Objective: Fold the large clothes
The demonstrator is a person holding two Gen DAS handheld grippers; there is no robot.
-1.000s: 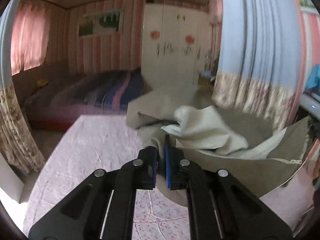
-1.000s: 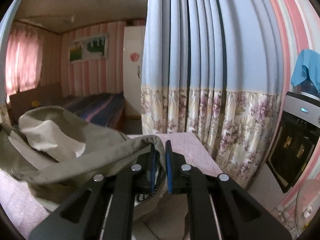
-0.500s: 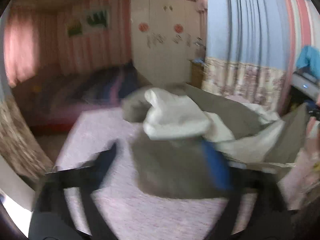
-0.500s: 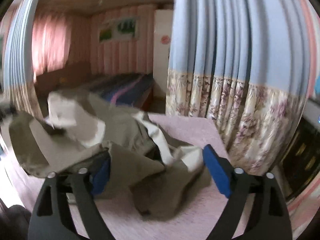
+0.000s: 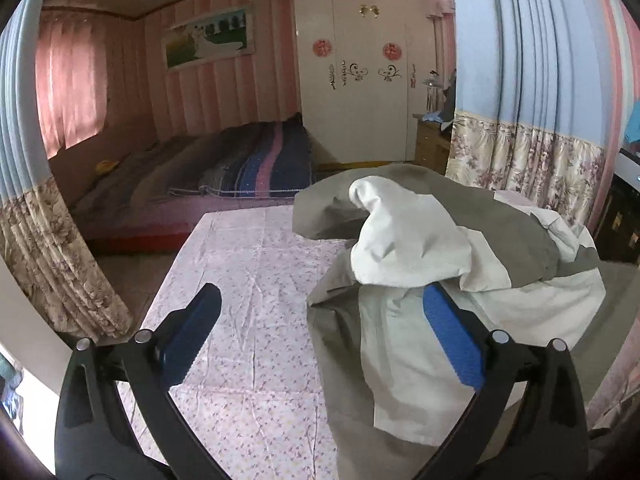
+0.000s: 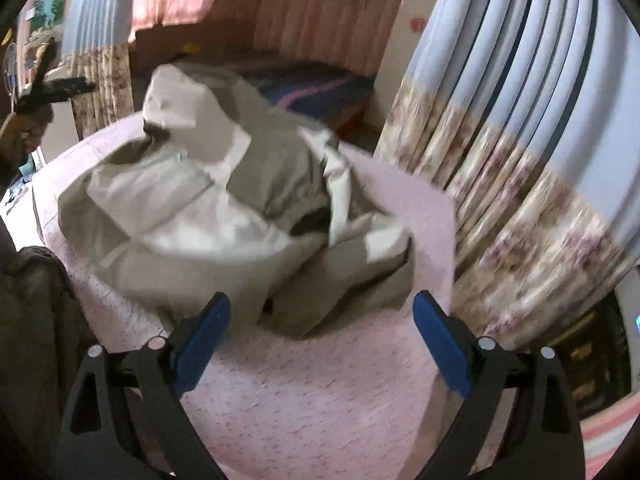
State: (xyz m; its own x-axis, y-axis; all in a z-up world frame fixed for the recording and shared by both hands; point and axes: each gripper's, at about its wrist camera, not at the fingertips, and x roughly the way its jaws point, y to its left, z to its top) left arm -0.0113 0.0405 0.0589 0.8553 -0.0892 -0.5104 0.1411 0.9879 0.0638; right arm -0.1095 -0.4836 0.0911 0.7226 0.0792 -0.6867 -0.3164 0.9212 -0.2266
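Pink tabletop (image 5: pixel 248 280) carries the crumpled jacket (image 5: pixel 420 248), dropped for folding; left tool (image 5: pixel 316 332) gapes wide, right tool (image 6: pixel 320 332) is opening, empty.

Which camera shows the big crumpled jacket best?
The right wrist view: the whole olive jacket lies heaped on the pink cloth, ahead of the opening, empty right gripper. The left wrist view is sharper, but the picture edge and the gripper cut the jacket off.

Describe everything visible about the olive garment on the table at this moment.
The olive garment is a large, thin woven piece with a pale, whitish lining turned outward in places. It lies crumpled in an unfolded heap on the pink floral tablecloth, toward the curtain side. Neither gripper's pads press on it.
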